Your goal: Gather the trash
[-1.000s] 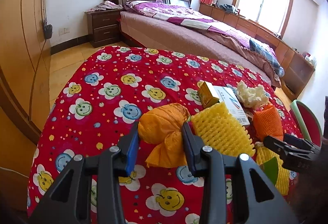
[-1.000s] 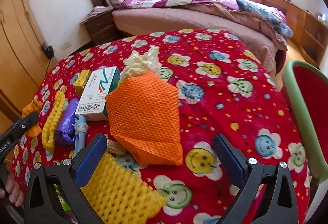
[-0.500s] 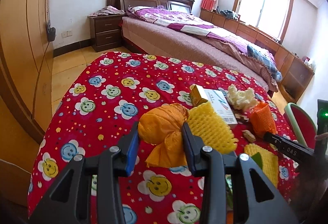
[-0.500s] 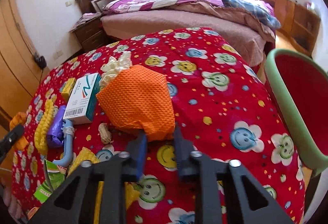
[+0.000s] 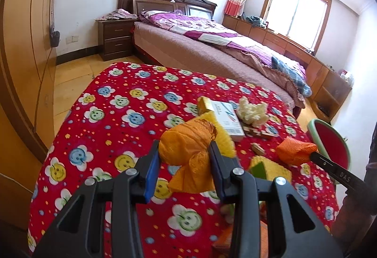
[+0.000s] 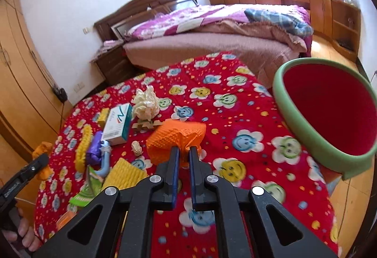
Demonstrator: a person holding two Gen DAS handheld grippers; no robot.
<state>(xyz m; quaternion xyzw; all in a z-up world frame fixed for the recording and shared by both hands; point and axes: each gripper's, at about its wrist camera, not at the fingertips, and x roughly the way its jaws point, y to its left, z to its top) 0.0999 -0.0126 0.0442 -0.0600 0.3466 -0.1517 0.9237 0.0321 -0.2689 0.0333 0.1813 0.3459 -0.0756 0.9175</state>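
Through the left wrist view, my left gripper has its jaws clamped on a yellow-orange mesh wad, lifted clear of the table, I'd say for carrying to the bin. Through the right wrist view, my right gripper pinches the orange foam net near its edge; the red bin just beside shows no trash inside.

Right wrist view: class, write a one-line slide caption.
Right gripper shut on orange foam net near the red bin.
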